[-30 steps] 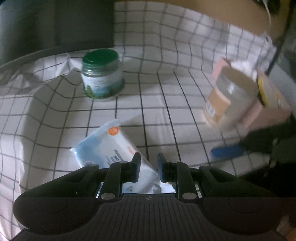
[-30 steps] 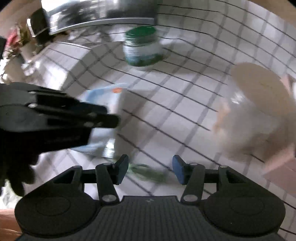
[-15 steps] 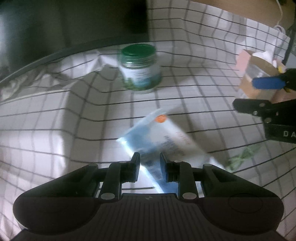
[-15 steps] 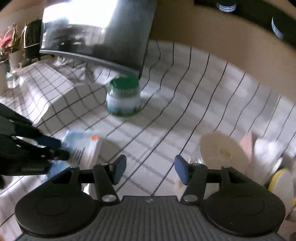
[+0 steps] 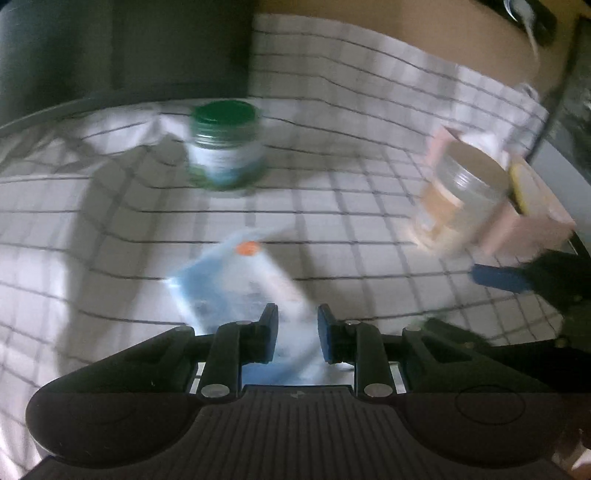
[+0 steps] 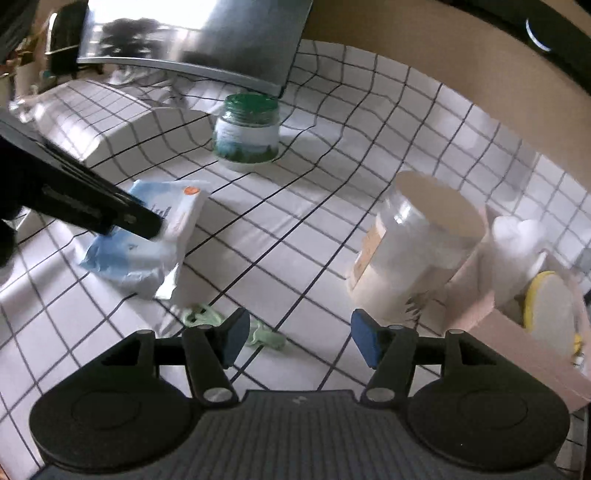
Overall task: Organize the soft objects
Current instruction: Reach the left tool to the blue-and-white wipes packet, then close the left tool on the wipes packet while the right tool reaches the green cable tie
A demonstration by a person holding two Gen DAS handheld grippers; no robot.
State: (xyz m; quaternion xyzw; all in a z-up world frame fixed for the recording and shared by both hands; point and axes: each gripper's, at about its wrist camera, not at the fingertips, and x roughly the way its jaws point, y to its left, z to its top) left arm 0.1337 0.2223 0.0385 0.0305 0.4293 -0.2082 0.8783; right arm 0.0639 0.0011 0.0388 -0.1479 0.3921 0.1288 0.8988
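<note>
A soft blue-and-white wipes pack [image 6: 155, 247] lies on the checked cloth; it is blurred in the left wrist view [image 5: 243, 288]. My left gripper [image 5: 297, 328] is over its near end, jaws narrowly apart with the pack between them; whether they grip it is unclear. In the right wrist view its fingers [image 6: 122, 218] lie on the pack. My right gripper [image 6: 295, 336] is open and empty, above a small green soft item [image 6: 236, 328] on the cloth.
A green-lidded jar [image 6: 247, 129] stands at the back. A clear tub with a beige lid [image 6: 417, 247] leans against a pink box [image 6: 524, 325] of items at the right. A dark appliance [image 6: 192, 33] is behind.
Both views swung. The right gripper came down closer to the cloth and the green item. The left gripper stays at the pack's near end.
</note>
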